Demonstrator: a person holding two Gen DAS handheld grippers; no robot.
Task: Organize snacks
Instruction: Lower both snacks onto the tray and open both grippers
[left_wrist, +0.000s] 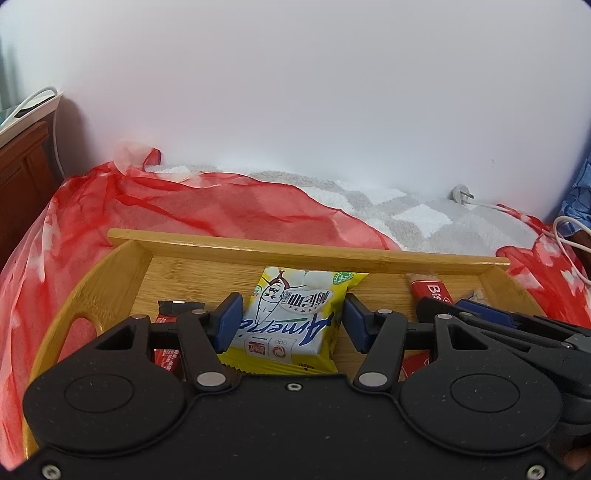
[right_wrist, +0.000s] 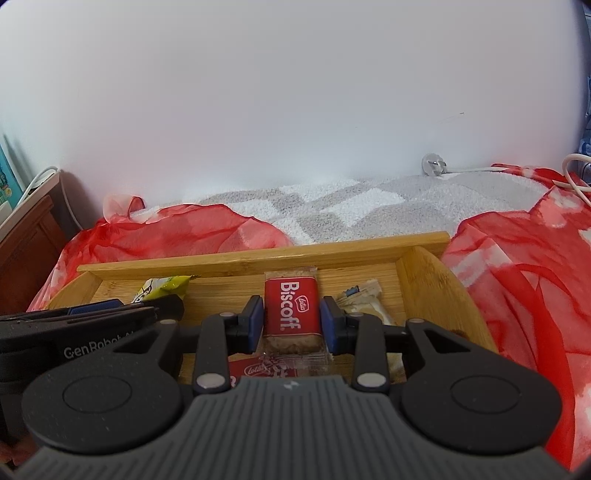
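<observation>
- The bamboo tray (left_wrist: 207, 243) sits on a bed covered by a red scarf (left_wrist: 207, 206) and a grey-and-white blanket (left_wrist: 406, 210); every snack in sight lies inside the tray.
- The left tool (left_wrist: 291, 321) is low over the tray with its blue pads spread wide. The yellow snack packet (left_wrist: 295, 317) lies between them, dead ahead at 12 o'clock.
- The left pad looks to be touching or almost touching the packet's side, while the right pad stands clear of it, so the tool holds nothing.
- The packet's long axis runs from 6 to 12 o'clock, in line with the fingers, so the pads face its two long edges. That is judged a good line for closing across the narrow width.
- The right tool (right_wrist: 291, 321) likewise straddles the red biscuit pack (right_wrist: 291, 310), which also points toward 12 o'clock. Its pads are open, with a thin gap on each side, and grip nothing.
- From the left tool, the biscuit pack lies at about 2 o'clock; from the right tool, the yellow packet lies at about 10 o'clock. Each tool is nearer its own snack.
- A second red pack (right_wrist: 251, 371) lies under the right tool at 6 o'clock, and pale wrapped snacks (right_wrist: 369, 299) sit at 2 o'clock.
- A dark red wrapper (left_wrist: 166, 332) lies at 9 o'clock of the left tool.
</observation>
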